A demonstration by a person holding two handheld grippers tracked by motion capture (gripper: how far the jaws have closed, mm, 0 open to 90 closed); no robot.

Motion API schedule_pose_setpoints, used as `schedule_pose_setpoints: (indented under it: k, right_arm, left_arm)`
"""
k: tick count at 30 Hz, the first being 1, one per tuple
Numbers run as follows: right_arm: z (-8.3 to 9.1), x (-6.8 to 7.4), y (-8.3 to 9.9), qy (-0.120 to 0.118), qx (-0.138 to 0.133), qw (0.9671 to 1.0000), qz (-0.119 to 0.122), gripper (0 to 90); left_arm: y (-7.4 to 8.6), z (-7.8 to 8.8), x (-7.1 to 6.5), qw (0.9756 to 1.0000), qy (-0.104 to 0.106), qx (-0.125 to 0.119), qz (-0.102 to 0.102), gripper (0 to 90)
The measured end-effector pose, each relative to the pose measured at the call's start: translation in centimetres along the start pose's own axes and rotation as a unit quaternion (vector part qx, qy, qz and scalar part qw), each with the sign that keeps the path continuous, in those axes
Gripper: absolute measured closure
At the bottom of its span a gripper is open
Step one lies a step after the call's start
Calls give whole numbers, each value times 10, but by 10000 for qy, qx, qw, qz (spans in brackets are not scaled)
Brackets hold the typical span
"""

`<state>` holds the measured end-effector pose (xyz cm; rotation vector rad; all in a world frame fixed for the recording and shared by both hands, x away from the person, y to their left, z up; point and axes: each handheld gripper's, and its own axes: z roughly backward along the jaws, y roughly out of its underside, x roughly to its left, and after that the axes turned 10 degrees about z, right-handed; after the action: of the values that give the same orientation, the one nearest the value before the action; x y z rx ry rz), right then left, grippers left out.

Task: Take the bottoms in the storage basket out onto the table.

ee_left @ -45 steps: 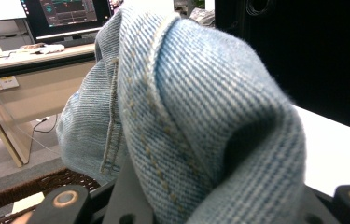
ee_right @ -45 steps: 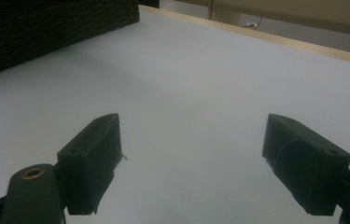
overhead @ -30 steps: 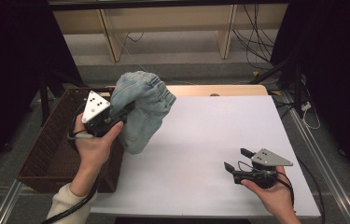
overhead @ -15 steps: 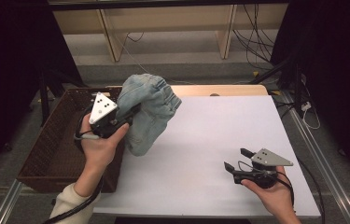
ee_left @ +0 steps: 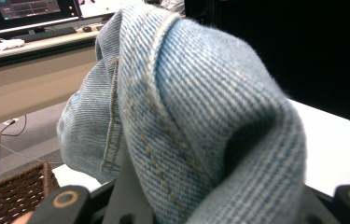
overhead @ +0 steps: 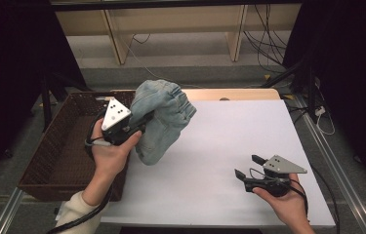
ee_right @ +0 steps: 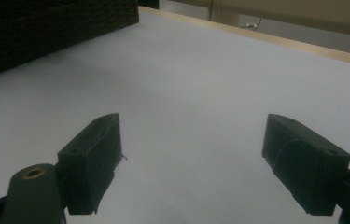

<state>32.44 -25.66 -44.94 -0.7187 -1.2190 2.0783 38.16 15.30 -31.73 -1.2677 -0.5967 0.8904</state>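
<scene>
Denim garment (overhead: 163, 119), a bunched piece of light blue jeans cloth, hangs in the air over the near-left part of the white tabletop (overhead: 229, 141), just beside the wicker basket's right rim; seen from above it sits at about ten o'clock from the tabletop's middle, its lower end drooping toward the surface, though whether it touches there cannot be told. In the left gripper view the cloth (ee_left: 196, 116) rises straight out from between the jaws, its stitched seam and folded hem close to the lens, so the left tool (overhead: 139, 127) is pinching the denim garment with its jaws pressed tight on a fold. Next in size, the brown wicker basket (overhead: 63, 151) stands at nine o'clock, against the tabletop's left edge, and the left hand (overhead: 112, 153) sits above its right wall with a pale sleeve behind it. A dark corner of that basket (ee_right: 46, 32) also shows at eleven o'clock in the right gripper view. Smaller again, the right hand (overhead: 288, 204) rests low at about five o'clock, well apart from the cloth. Its right tool (overhead: 247, 166) points toward ten o'clock with jaws spread wide, and the right gripper view shows bare white surface between them, nothing held.
</scene>
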Motion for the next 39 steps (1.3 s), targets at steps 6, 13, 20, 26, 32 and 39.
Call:
schedule_pose_setpoints:
  k: [6,13,20,26,32,39]
  right_arm:
    - [0,0,0,11,9,10000,13,208]
    - [0,0,0,14,-8,10000,2,208]
    - [1,0,0,21,-10,10000,-8,208]
    - [1,-1,0,29,-4,10000,-3,208]
    - [1,-1,0,43,-24,10000,4,208]
    - [2,-2,0,39,-40,10000,10,208]
  left_arm:
    - [1,-4,-4,10000,53,45,-24,719]
    - [2,-11,-11,9999,148,83,-30,719]
    - [2,-18,-19,9996,248,112,-68,718]
    - [2,-23,-23,9995,294,120,-74,718]
    - [1,-27,-27,9993,351,99,-50,718]
    - [3,-33,-32,9991,408,140,-37,718]
